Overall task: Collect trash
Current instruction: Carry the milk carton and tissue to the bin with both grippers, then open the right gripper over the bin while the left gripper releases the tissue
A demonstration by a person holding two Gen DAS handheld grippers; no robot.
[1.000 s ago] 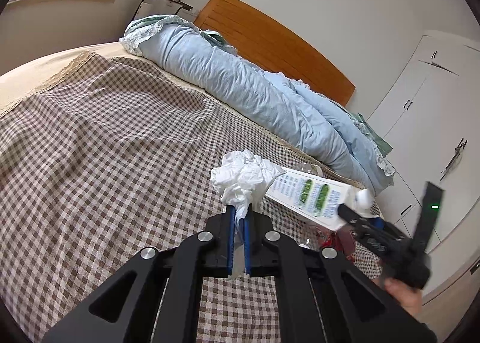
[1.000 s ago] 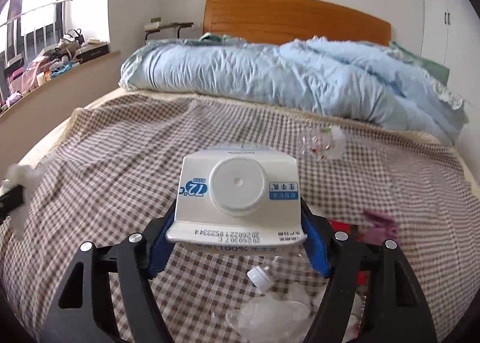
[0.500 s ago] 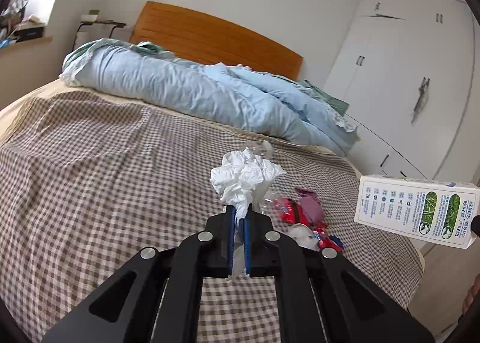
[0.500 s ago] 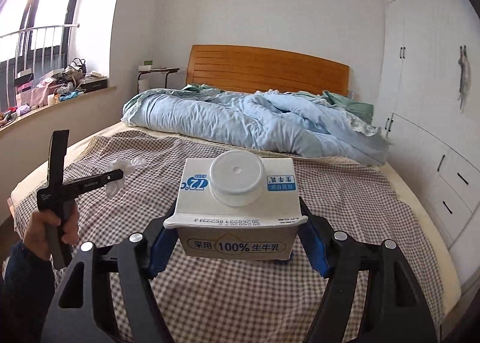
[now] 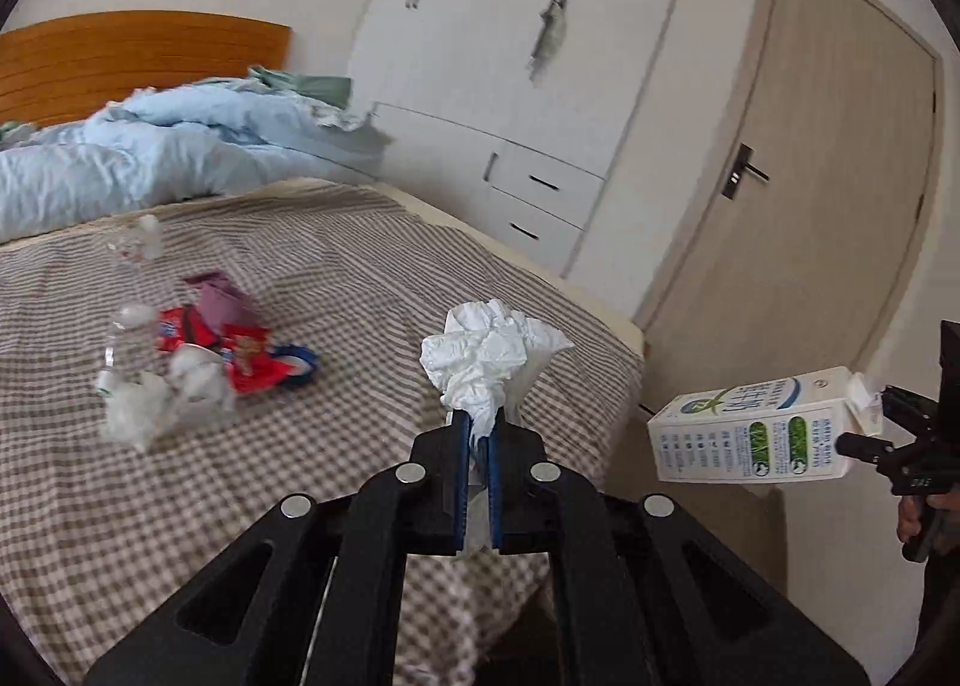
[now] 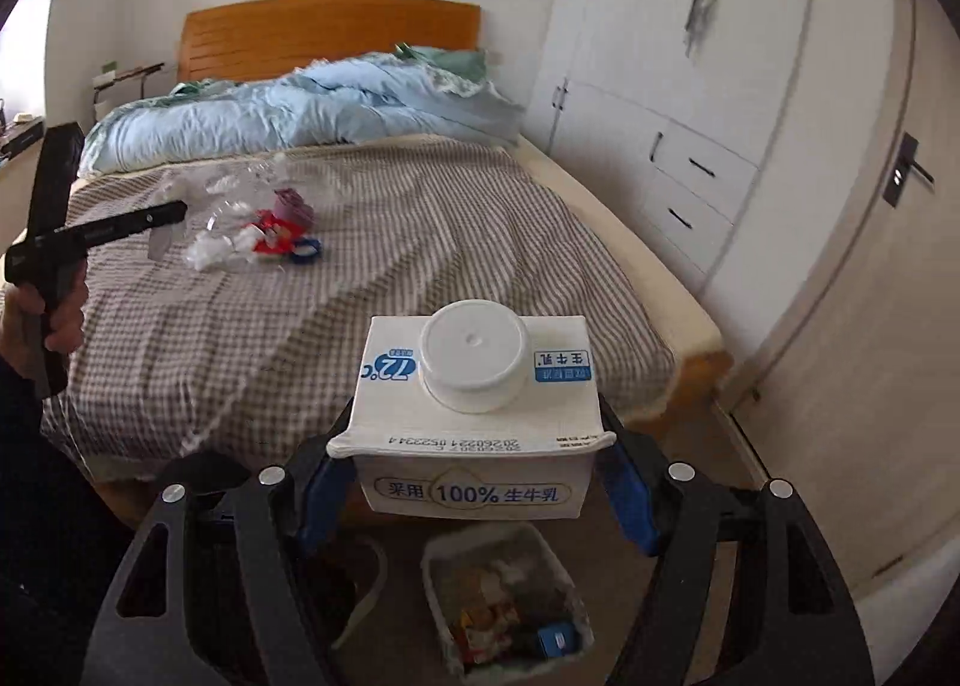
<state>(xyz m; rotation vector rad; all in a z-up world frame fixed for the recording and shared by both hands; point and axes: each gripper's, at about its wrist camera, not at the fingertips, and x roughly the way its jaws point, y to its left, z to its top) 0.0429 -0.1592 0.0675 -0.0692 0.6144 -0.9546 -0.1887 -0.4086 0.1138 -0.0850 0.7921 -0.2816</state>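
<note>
Both loads are on the way to the bin, which sits on the floor just below the milk carton clamped in the right gripper. Next, that gripper needs lowering over the bin before opening. The left gripper, angled down over the bed, pinches a crumpled tissue. Farther off, more litter lies on the bed.

One milk carton, one crumpled tissue, one bin, two grippers.
</note>
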